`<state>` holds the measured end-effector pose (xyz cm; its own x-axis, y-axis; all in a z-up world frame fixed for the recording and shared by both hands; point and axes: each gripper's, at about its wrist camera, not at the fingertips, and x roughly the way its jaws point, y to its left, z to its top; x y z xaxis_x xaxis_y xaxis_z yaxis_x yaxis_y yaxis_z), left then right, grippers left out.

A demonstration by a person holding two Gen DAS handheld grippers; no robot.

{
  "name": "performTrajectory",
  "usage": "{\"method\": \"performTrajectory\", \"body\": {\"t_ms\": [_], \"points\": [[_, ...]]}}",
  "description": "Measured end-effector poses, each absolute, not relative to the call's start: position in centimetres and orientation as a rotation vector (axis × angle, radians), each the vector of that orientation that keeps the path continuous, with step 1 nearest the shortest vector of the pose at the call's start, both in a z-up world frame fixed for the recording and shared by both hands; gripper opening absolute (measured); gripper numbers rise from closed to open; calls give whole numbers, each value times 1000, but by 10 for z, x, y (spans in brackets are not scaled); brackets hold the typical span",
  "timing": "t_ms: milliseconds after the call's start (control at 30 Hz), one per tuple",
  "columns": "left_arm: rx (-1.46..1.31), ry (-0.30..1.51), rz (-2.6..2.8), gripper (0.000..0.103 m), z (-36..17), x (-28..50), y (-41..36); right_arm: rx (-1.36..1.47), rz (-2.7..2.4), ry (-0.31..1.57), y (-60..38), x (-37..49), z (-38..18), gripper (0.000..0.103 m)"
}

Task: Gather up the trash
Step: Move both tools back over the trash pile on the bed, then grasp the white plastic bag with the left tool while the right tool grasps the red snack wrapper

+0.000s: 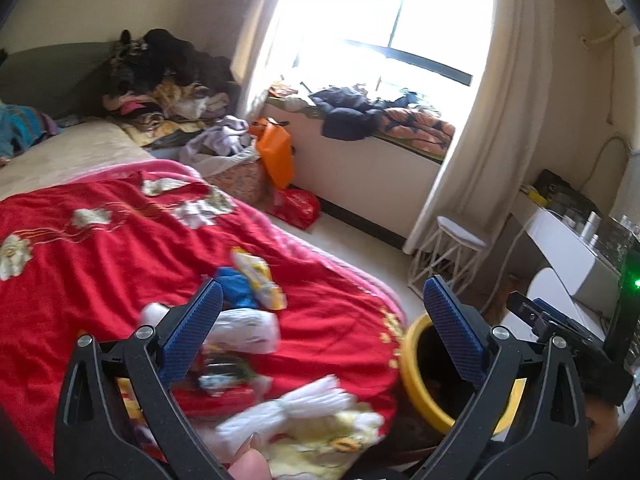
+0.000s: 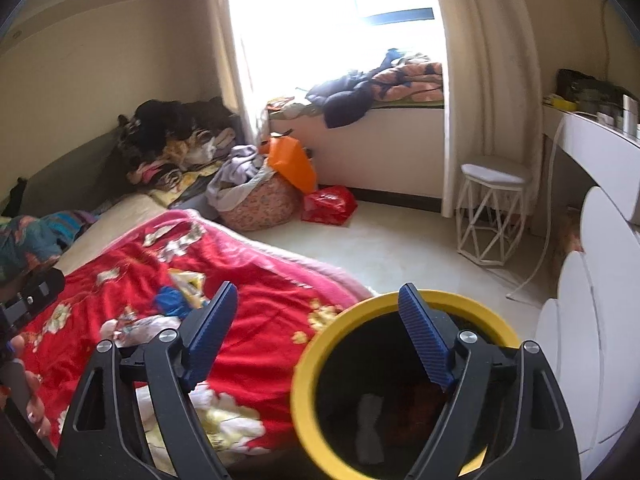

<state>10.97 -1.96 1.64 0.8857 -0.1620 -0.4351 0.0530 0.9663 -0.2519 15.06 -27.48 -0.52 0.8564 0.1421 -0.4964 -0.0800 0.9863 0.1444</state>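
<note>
Bedroom, red blanket (image 1: 100,260): several wrappers (image 1: 256,276) not yet collected. Yellow bin (image 2: 304,380) beside the bed holds some trash (dim inside). Left gripper (image 1: 320,328) and right gripper (image 2: 320,340) — fingers spread, empty.

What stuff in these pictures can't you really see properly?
- Inside the yellow bin, right wrist view: dark, so its contents are unclear.
- Wrappers on the red blanket, left wrist view: blurred, with print unreadable.
- Bottles on the white desk, left wrist view: too small.
- Outside the window: washed out by glare.
</note>
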Motion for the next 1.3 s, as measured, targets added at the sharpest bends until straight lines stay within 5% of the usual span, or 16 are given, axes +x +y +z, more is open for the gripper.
{"method": "performTrajectory", "body": {"t_ms": [867,1300], "points": [[-334,474,148,92,-10,83,142,-2,327,568,-115,157,-16,86],[-422,623,125,92,-62,108,177,-53,451,667,-63,175,-50,82]]}}
